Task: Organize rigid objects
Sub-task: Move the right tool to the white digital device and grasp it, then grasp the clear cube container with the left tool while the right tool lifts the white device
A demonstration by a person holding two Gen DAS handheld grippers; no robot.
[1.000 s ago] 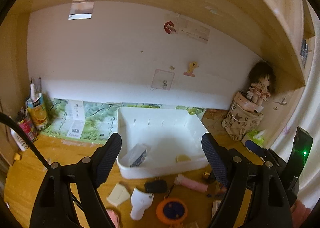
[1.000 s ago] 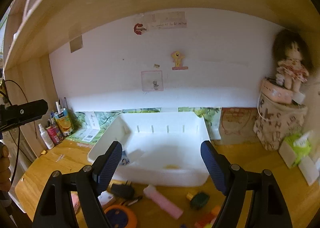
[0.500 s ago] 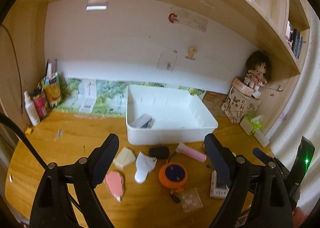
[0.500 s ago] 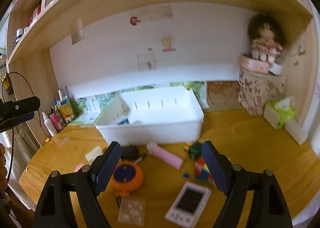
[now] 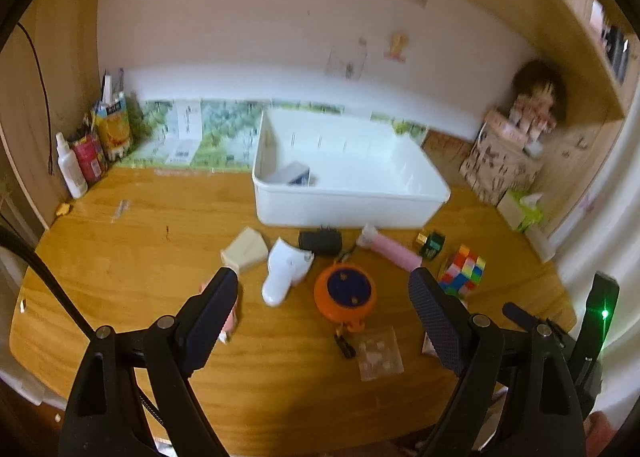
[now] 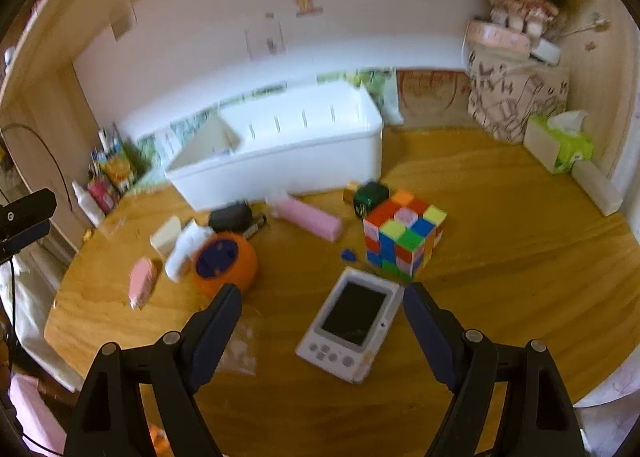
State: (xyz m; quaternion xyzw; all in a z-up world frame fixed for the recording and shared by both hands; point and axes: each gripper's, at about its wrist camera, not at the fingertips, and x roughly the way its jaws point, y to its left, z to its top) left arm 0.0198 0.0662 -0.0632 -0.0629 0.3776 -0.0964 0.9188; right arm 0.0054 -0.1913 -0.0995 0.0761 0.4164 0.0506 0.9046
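1. The left gripper (image 5: 322, 297) is held above the wooden table (image 5: 132, 269) with its jaws set wide; they have just been opening, and nothing is gripped between them.
2. The right gripper (image 6: 322, 307) is likewise held with its jaws wide apart and empty. A white handheld device (image 6: 352, 327) with a dark screen is seen lying flat on the table between and beyond the fingertips, not touched by either pad.
3. A white bin (image 5: 348, 173) is placed at the back of the table, near the wall. A small white-and-blue box (image 5: 298, 175) is contained in its front left corner.
4. The loose items are spread on the table in front of the bin:
   - an orange round item (image 5: 345, 291) with a dark blue face, nearest the left gripper;
   - a white curved plastic piece (image 5: 285, 271), just left of the orange item;
   - a cream block (image 5: 245, 249), further left;
   - a black adapter (image 5: 320, 243), close to the bin's front wall;
   - a pink stick-shaped item (image 5: 390, 249), right of the adapter;
   - a small dark green item (image 6: 370, 195), beside the pink stick;
   - a colour puzzle cube (image 6: 404, 235), just beyond the handheld device;
   - a pink flat item (image 6: 141, 283), at the left;
   - a clear plastic packet (image 5: 380, 353), nearest the table's front edge.
5. Bottles and cartons (image 5: 96, 141) are grouped at the back left corner. A doll (image 6: 520, 1) is seated on a patterned bag (image 6: 516, 97) at the back right, with a tissue box (image 6: 560, 143) beside it.
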